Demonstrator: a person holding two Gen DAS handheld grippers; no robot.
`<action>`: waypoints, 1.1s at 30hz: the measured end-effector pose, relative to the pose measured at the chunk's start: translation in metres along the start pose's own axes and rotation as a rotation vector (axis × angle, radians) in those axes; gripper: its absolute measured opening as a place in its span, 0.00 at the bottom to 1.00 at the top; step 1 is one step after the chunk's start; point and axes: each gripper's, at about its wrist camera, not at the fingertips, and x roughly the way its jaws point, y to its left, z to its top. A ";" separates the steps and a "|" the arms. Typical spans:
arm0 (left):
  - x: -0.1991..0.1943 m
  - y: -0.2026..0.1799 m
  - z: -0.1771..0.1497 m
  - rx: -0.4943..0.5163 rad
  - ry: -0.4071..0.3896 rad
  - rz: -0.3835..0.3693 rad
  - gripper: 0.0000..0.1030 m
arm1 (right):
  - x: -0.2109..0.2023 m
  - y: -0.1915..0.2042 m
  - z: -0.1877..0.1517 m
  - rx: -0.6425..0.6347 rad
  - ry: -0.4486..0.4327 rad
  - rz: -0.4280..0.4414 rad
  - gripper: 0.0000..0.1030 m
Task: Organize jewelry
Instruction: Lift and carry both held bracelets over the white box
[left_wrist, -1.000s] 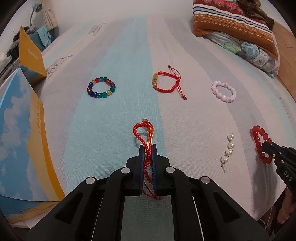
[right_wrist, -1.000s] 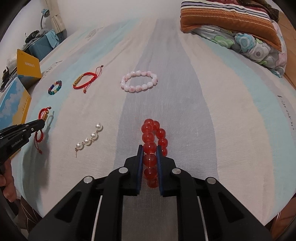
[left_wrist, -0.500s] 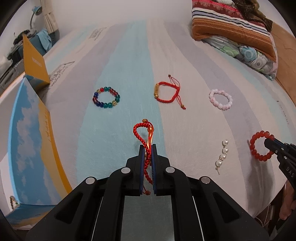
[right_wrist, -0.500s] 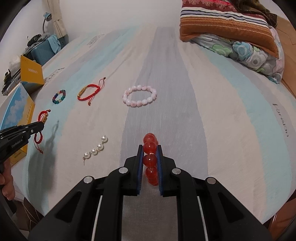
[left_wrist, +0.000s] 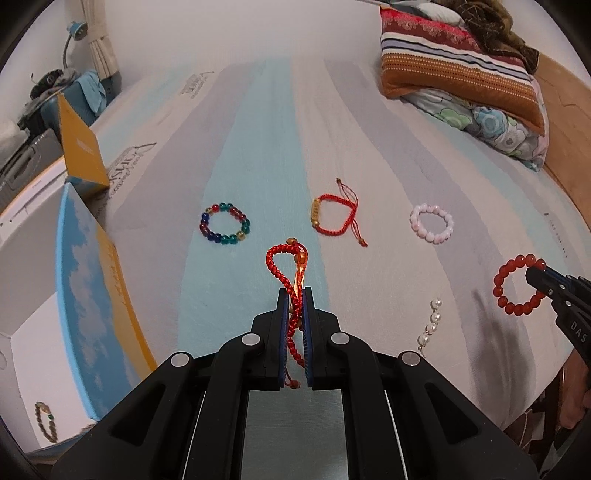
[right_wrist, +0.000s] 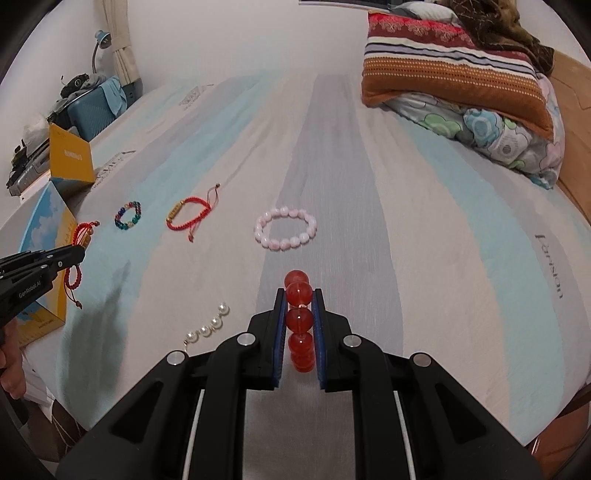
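Note:
My left gripper (left_wrist: 295, 295) is shut on a red braided cord bracelet (left_wrist: 282, 266), which hangs above the striped bed (left_wrist: 258, 147). My right gripper (right_wrist: 299, 295) is shut on a red bead bracelet (right_wrist: 297, 319), also lifted off the sheet; in the left wrist view that red bead bracelet (left_wrist: 517, 286) dangles from the right gripper (left_wrist: 535, 275). On the bed lie a multicoloured bead bracelet (left_wrist: 225, 223), a red cord bracelet with a gold tube (left_wrist: 334, 219), a pink bead bracelet (left_wrist: 431, 223) and a short pearl strand (left_wrist: 430, 325).
A blue and yellow box (left_wrist: 88, 295) stands open at the bed's left edge, with a brown bead bracelet (left_wrist: 46, 421) inside it. A yellow carton (left_wrist: 79, 147) sits behind it. Striped pillow and floral quilt (left_wrist: 461, 81) fill the far right corner.
Both grippers have risen, lifting their bracelets clear of the sheet. The red bead bracelet now hangs freely, and the jewelry on the bed looks farther below.

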 end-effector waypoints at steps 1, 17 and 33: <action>-0.001 0.001 0.001 -0.001 -0.001 0.001 0.06 | -0.002 0.001 0.002 -0.001 -0.003 0.000 0.12; -0.042 0.036 0.026 -0.035 -0.056 0.042 0.06 | -0.029 0.052 0.053 -0.071 -0.054 0.043 0.12; -0.090 0.119 0.022 -0.151 -0.094 0.126 0.07 | -0.049 0.160 0.085 -0.178 -0.100 0.174 0.12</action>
